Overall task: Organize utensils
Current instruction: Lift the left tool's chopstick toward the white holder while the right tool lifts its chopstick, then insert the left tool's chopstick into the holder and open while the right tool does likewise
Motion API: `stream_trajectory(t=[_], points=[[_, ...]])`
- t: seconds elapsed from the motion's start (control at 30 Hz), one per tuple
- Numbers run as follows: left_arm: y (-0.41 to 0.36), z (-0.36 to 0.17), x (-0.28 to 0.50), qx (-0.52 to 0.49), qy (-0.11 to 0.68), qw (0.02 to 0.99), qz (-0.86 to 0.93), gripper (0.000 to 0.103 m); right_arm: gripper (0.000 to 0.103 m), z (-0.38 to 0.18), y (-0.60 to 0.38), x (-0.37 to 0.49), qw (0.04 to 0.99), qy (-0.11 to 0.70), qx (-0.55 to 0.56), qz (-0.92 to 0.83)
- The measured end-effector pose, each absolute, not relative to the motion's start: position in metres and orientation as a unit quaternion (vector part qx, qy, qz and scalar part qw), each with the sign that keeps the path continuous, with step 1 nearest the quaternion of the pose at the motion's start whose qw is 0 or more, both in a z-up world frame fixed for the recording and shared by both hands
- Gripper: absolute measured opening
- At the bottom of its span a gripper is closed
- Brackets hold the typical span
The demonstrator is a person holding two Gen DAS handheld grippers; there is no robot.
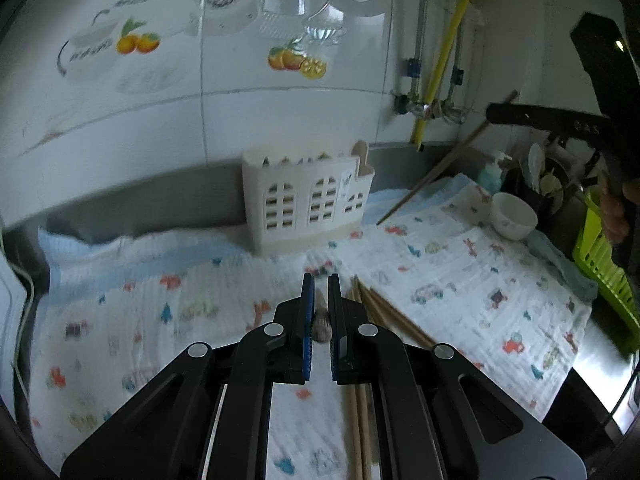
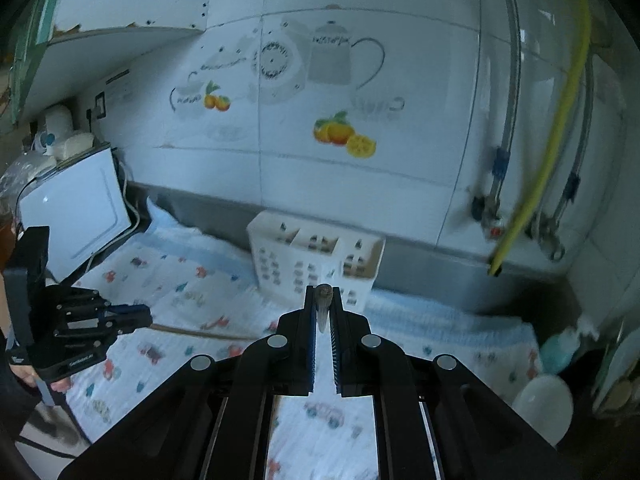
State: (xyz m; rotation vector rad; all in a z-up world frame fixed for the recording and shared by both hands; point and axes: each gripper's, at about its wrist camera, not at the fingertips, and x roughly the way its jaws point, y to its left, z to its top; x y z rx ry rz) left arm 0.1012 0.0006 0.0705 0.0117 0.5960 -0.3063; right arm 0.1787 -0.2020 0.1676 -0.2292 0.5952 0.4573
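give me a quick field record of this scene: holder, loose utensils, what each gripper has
surface: printed cloth over the counter
utensil holder: white, upright against the wall
loose chopsticks: lying on the cloth beside the left gripper
left gripper: jaws shut on a thin brownish piece, likely a chopstick
right gripper: jaws shut on a chopstick, tilted, lower tip near the holder
bowl: white, at the cloth's right edge

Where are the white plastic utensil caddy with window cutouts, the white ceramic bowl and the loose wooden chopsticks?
white plastic utensil caddy (image 1: 304, 200), left wrist view, front wall.
white ceramic bowl (image 1: 513, 216), left wrist view, outer side.
wooden chopsticks (image 1: 384, 308), left wrist view, shafts beside the gripper.
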Motion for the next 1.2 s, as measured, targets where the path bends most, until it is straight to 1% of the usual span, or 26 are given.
stream_trajectory(t=[0.17, 0.37, 0.5, 0.8, 0.97, 1.07, 1.2], points=[[-0.004, 0.099, 0.119, 0.015, 0.280, 0.945, -0.169, 0.005, 0.007, 0.196, -0.199, 0.204, 0.929, 0.278, -0.126, 0.210], [-0.014, 0.150, 0.139, 0.044, 0.240, 0.954, -0.174, 0.005, 0.007, 0.217, -0.192, 0.232, 0.932, 0.272, -0.133, 0.198], [-0.021, 0.182, 0.148, 0.060, 0.204, 0.963, -0.168, 0.005, 0.007, 0.214, -0.181, 0.252, 0.929, 0.282, -0.140, 0.194], [-0.026, 0.252, 0.183, 0.066, 0.106, 0.982, -0.139, 0.005, 0.007, 0.187, -0.174, 0.285, 0.923, 0.306, -0.136, 0.190], [-0.031, 0.264, 0.210, 0.071, 0.075, 0.988, -0.112, 0.005, 0.007, 0.172, -0.174, 0.294, 0.918, 0.319, -0.137, 0.193], [-0.032, 0.259, 0.230, 0.063, 0.079, 0.990, -0.102, 0.005, 0.007, 0.164, -0.173, 0.297, 0.914, 0.325, -0.141, 0.196], [-0.026, 0.233, 0.256, 0.043, 0.106, 0.988, -0.100, 0.005, 0.007, 0.157, -0.174, 0.299, 0.912, 0.330, -0.141, 0.198]])
